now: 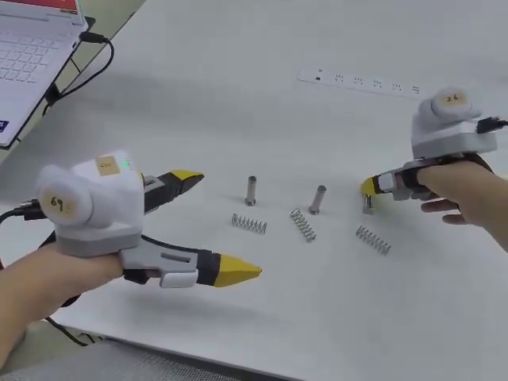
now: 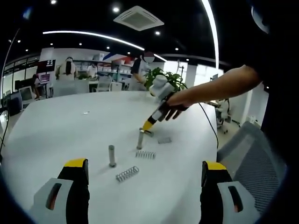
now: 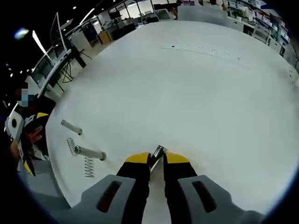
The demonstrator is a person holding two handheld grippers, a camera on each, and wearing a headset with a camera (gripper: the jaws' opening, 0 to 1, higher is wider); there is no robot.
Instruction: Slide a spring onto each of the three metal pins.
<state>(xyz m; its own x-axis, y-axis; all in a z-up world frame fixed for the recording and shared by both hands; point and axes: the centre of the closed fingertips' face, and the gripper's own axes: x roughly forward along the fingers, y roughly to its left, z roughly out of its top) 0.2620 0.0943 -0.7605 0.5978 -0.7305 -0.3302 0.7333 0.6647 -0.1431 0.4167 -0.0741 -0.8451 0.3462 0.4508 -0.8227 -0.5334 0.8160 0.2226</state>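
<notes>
Two metal pins (image 1: 251, 190) (image 1: 317, 198) stand upright on the white table (image 1: 238, 95). My right gripper (image 1: 370, 187) is shut on a third pin (image 1: 367, 205), whose top shows between the yellow tips in the right gripper view (image 3: 157, 152). Three springs lie flat in front of the pins: left (image 1: 248, 224), middle (image 1: 302, 225), right (image 1: 373, 240). My left gripper (image 1: 213, 225) hovers open to the left of them with nothing between its fingers; in its own view (image 2: 142, 165) it looks toward the nearest pin (image 2: 112, 155) and a spring (image 2: 127, 173).
A laptop (image 1: 32, 48) with a black cable (image 1: 99, 55) sits at the far left corner. A white power strip (image 1: 361, 82) lies at the back right. The table's front edge (image 1: 262, 369) runs close below the left gripper.
</notes>
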